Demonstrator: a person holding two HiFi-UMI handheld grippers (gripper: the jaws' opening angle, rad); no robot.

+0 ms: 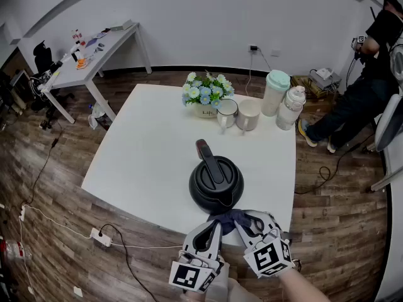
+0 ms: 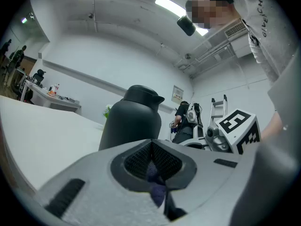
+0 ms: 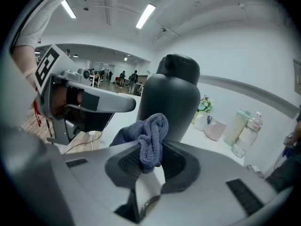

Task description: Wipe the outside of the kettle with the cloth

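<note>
Left gripper (image 1: 213, 228) and right gripper (image 1: 249, 224) each clamp 1 cloth (image 1: 230, 217) end, lower centre, likely spreading it to wipe the kettle (image 1: 216, 182).

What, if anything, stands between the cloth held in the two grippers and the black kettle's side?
Nothing visible does. The left gripper and right gripper both pinch the cloth, and the kettle stands directly ahead of it. The mugs and flowers sit beyond the kettle, out of the way.
</note>
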